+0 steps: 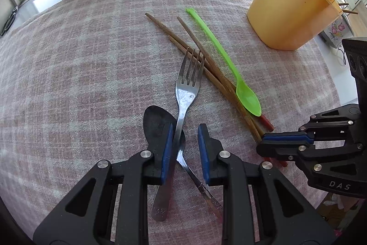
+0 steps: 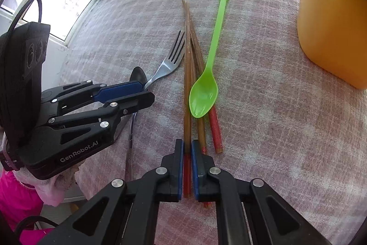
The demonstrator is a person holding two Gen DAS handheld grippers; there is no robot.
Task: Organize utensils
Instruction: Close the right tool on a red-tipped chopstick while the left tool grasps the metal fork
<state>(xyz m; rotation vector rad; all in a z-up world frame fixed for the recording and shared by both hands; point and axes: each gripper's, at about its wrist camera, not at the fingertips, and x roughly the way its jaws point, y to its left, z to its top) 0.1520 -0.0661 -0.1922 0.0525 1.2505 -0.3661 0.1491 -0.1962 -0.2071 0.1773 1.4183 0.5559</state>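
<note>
On the checked cloth (image 1: 80,84), right fingers (image 2: 187,167) clamp a chopstick (image 2: 187,84); left fingers (image 1: 183,148), parted, straddle the fork (image 1: 183,98).

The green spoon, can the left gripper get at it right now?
Probably not directly. The left gripper straddles the fork, and the right gripper, shut on a chopstick, sits beside the green spoon; nothing lies on the spoon.

The counter (image 1: 68,84) is covered with a pink-and-white checked cloth. On it lie a metal fork (image 1: 187,84), a dark metal spoon (image 1: 158,123) under the fork's handle, brown chopsticks (image 1: 199,49) with red ends, and a green plastic spoon (image 1: 229,66) resting partly on the chopsticks. A yellow tub (image 1: 289,8) stands on the cloth near them.
</note>
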